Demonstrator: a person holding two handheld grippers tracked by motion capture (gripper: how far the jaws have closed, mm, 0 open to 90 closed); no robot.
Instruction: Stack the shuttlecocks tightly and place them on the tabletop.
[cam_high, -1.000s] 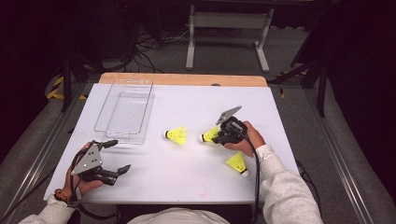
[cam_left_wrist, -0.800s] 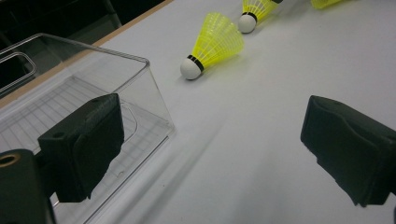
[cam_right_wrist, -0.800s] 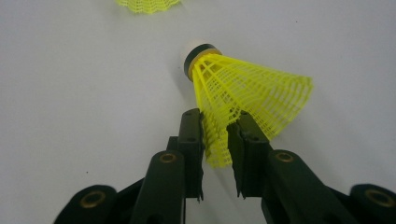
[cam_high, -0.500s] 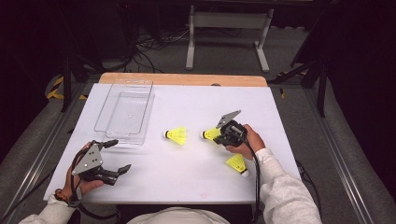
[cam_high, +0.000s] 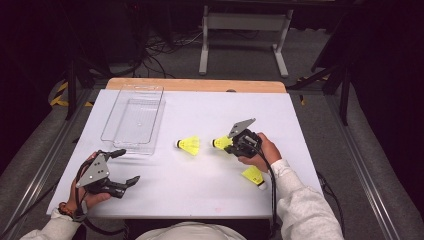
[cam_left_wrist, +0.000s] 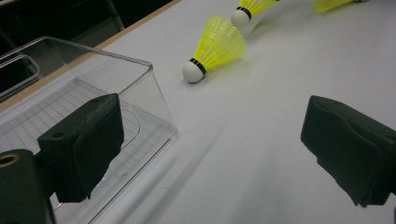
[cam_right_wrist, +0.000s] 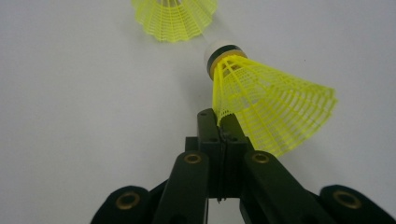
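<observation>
Three yellow shuttlecocks on my table; my right gripper (cam_high: 231, 143) is clenched on the skirt of one shuttlecock (cam_right_wrist: 261, 102), mid-table; my left gripper (cam_left_wrist: 219, 144) gapes wide beside the clear plastic tray (cam_high: 131, 120); no lettering readable.

left gripper (cam_high: 120, 169): black, 2 blocky jaws, grey 3-cornered plate on top
right gripper (cam_high: 231, 146): black, grey 3-cornered plate, black cable trailing back
right gripper linkage: black arms, brass-coloured pivot screws
sleeves (cam_high: 305, 205): light grey, long
left wrist: dark strap with an orange band (cam_high: 61, 209)
</observation>
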